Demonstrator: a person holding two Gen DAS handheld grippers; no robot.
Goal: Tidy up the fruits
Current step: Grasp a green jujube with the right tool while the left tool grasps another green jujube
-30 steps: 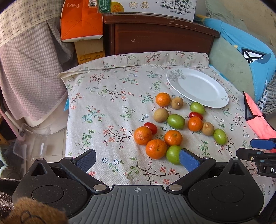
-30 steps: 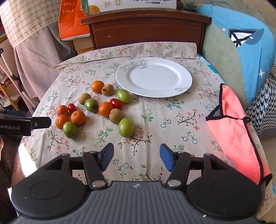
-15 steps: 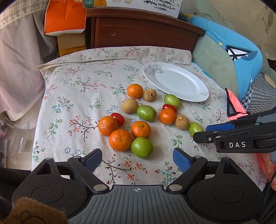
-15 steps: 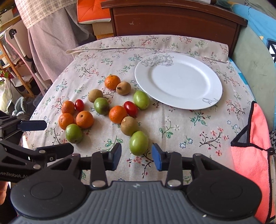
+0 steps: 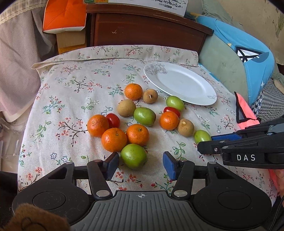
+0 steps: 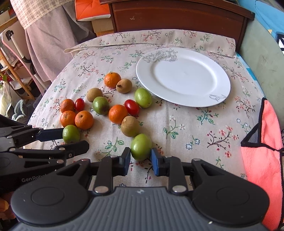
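Note:
Oranges, green fruits, brown fruits and two cherry tomatoes lie scattered on the flowered cloth, left of a white plate [image 5: 181, 85] [image 6: 182, 76] with nothing on it. My left gripper [image 5: 141, 165] is low over the nearest left green fruit [image 5: 134, 156] [image 6: 71, 133]. Its jaws are closing with the fruit between them, and the right pad [image 5: 168, 165] still stands clear of it. My right gripper [image 6: 140, 160] is closing on another green fruit [image 6: 141, 147] [image 5: 202, 136], with both pads against its sides. A brown fruit [image 6: 130, 126] lies just behind that one.
A pink cloth [image 6: 264, 142] lies at the table's right edge. A dark wooden cabinet [image 5: 145, 30] stands behind the table, with an orange box [image 5: 63, 16] to its left. A blue cushion [image 5: 248, 58] is at the right. The cloth falls away on the left side.
Both grippers came forward and down to the fruit and narrowed their jaws. The right pads closed onto a green fruit. The left jaws now flank another green fruit.

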